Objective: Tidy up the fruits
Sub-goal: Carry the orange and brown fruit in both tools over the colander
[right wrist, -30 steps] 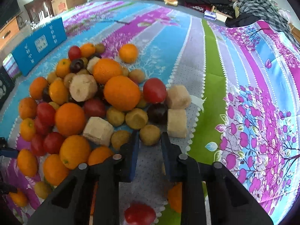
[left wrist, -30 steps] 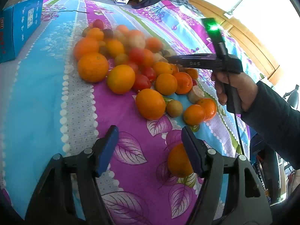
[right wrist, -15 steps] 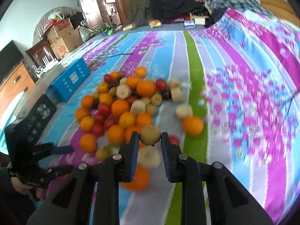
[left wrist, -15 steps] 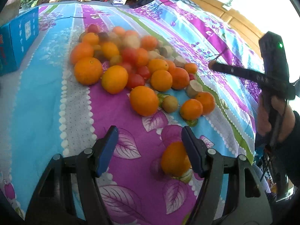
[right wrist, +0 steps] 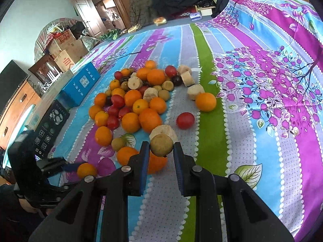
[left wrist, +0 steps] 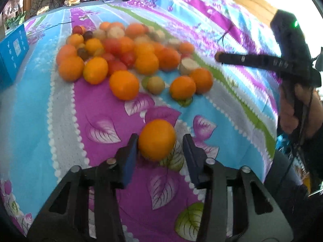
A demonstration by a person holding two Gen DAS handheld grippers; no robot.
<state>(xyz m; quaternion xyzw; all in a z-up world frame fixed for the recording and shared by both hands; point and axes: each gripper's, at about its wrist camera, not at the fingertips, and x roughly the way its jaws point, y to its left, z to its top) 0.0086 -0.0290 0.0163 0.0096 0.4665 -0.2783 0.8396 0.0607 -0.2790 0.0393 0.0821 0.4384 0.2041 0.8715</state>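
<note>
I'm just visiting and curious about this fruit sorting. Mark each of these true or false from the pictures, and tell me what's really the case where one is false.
1. The right gripper holds a small brownish-green fruit. True.
2. That fruit rests on the bedspread. False: it is pinched between the fingers, lifted clear of the bedspread.
3. An orange sits between the fingers of the left gripper. True; the jaws are closing around it, with a gap on one side.
4. The blue box lies in the middle of the fruit pile. False: it lies beside the pile, apart from it.
5. The pile holds only oranges. False: red, dark and pale cut pieces are mixed in.
</note>
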